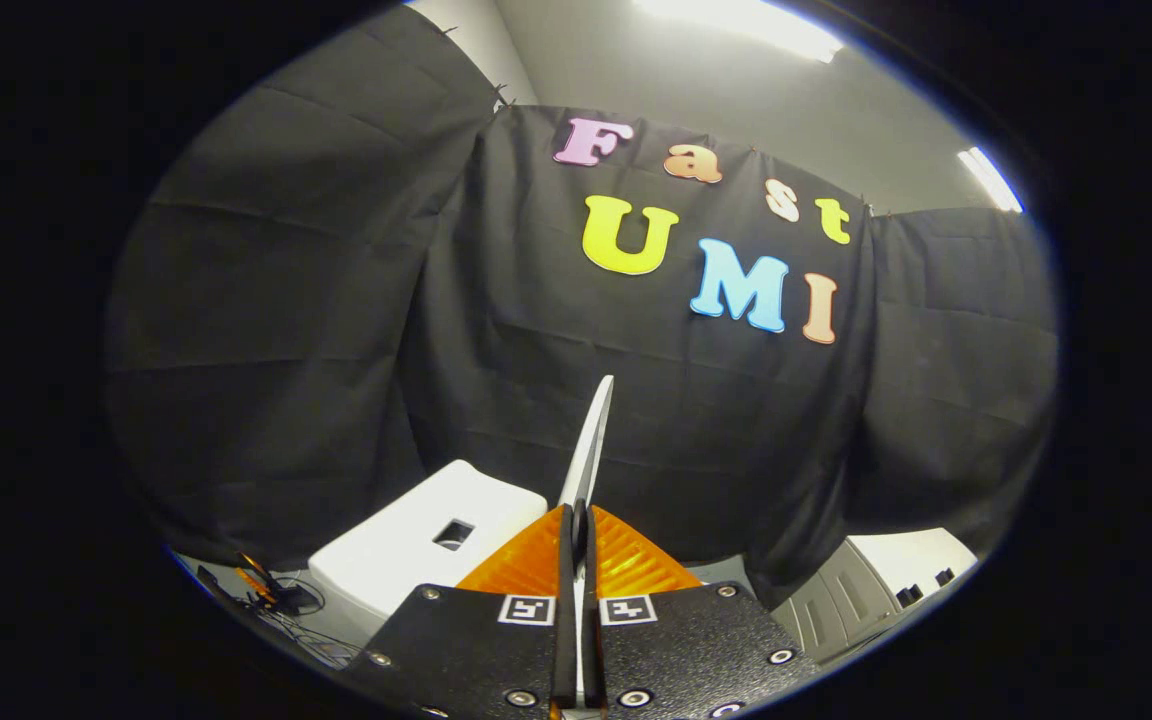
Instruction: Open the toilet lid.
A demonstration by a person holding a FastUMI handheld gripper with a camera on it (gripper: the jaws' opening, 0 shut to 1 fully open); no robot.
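Observation:
The white toilet lid shows edge-on as a thin upright blade rising from between my fingers toward the black cloth wall. My gripper is shut on the lid's rim, with both fingers pressed against its two faces. Just left of the fingers and a little beyond them sits the white cistern, with a square recess in its top. My fingers and the lid hide the bowl and the seat below.
The black cloth wall hangs close behind the cistern and the lid. A grey and white cabinet-like unit stands to the right of the fingers. Cables and a small orange object lie on the floor left of the cistern.

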